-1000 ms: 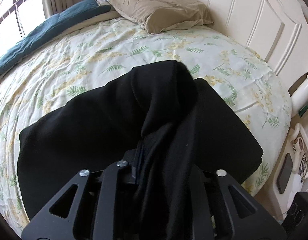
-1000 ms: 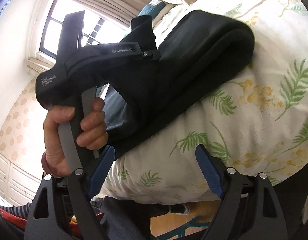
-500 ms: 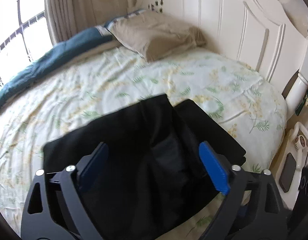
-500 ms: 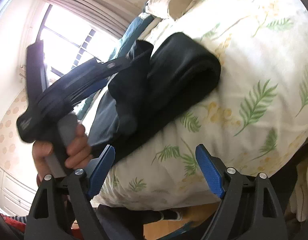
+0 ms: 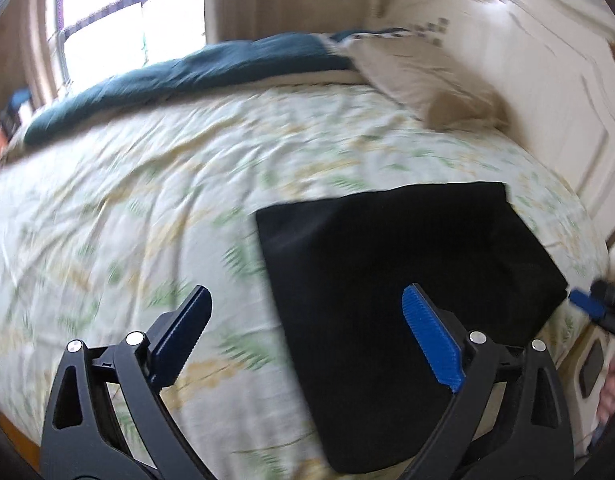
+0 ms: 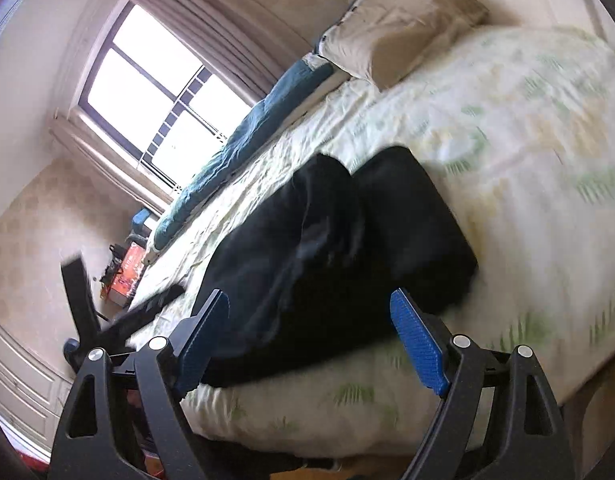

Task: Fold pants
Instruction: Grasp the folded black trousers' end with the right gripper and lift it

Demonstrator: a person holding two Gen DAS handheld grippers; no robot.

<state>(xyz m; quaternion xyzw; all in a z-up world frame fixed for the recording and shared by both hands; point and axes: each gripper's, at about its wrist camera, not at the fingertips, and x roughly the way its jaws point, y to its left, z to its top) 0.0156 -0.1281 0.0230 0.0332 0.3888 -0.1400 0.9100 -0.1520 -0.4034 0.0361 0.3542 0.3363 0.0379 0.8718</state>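
Note:
The black pants (image 5: 407,248) lie folded in a flat rectangle on the floral bedsheet (image 5: 147,208), near the bed's right edge. My left gripper (image 5: 306,292) hovers open over their near left edge, nothing between its blue pads. In the right wrist view the pants (image 6: 327,240) show as a thick folded bundle with a crease down the middle. My right gripper (image 6: 310,296) stands open just short of them, off the bed's side, holding nothing. The left gripper's dark body (image 6: 107,320) is blurred at the left there.
A beige pillow (image 5: 419,76) and a rolled dark blue blanket (image 5: 187,76) lie at the bed's far side by the white headboard (image 5: 547,92). A window (image 6: 159,96) is behind. A bedside stand with a phone (image 5: 591,368) is at the right.
The left gripper let go of the raised pants fold, opened wide and drew back to the left. The pants now lie flat. The right gripper pulled back and rose a little, still open.

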